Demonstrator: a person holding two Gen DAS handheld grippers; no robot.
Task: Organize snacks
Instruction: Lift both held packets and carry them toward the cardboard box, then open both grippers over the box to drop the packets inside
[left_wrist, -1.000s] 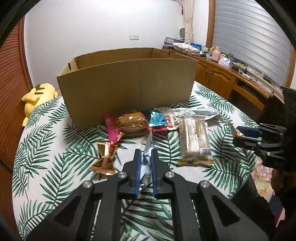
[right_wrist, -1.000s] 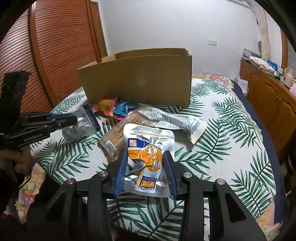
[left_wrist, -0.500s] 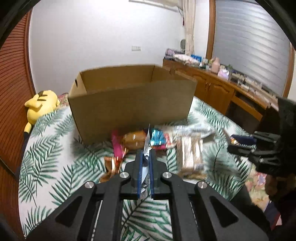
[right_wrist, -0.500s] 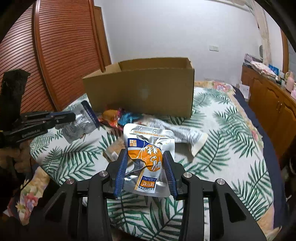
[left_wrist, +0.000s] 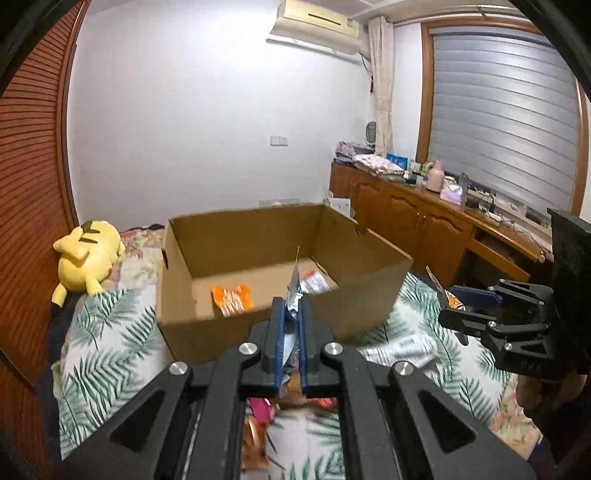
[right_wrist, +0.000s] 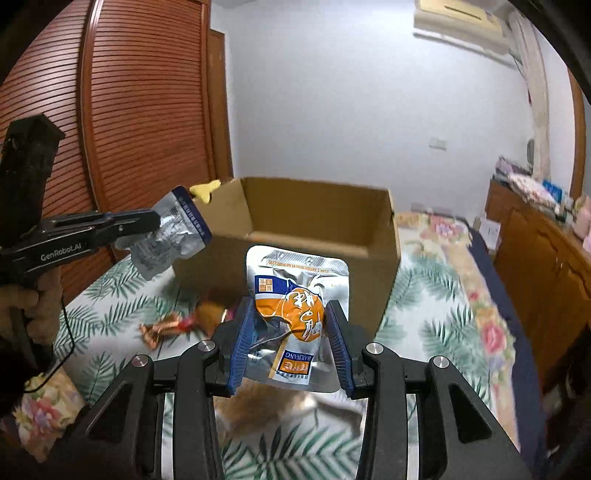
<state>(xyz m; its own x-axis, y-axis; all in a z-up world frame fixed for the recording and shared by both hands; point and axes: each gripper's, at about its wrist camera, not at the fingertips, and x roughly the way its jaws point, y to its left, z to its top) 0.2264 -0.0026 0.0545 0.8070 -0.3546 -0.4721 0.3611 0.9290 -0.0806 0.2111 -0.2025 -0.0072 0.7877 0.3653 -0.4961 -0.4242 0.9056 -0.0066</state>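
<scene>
Both jaws are closed on packets. Left gripper (left_wrist: 289, 343): pads pressed nearly together, pinching one thin silver packet (left_wrist: 293, 291) edge-on, its top corner sticking up in front of the box. In the right wrist view this same packet (right_wrist: 173, 232) shows as crinkled silver foil with a dark blue end strip; its fine print is too small to read. "GenRobot.AI" reads on the side of the left gripper (right_wrist: 147, 225).

Right gripper (right_wrist: 291, 339): jaws part open, clamped on the sides of one silver and orange pouch (right_wrist: 295, 310), held clear of the bed. Label at its lower end reads "BAILIWANG" upside down; large white characters sit on the orange patch.

One open cardboard box (left_wrist: 258, 229) stands on the leaf-print bedspread (left_wrist: 107, 339), toward its far edge. Two packets lie on the box floor: one orange (left_wrist: 232, 299), one white with red (left_wrist: 314, 282).

Loose wrappers on the bedspread in front of the box are blurred; one copper twist-wrapped sweet (right_wrist: 162, 328) is clear, and a white packet (left_wrist: 402, 349) lies near the box's right corner. Count of the rest cannot be told.

One yellow plush toy (left_wrist: 86, 254) lies at the left edge of the bed.
</scene>
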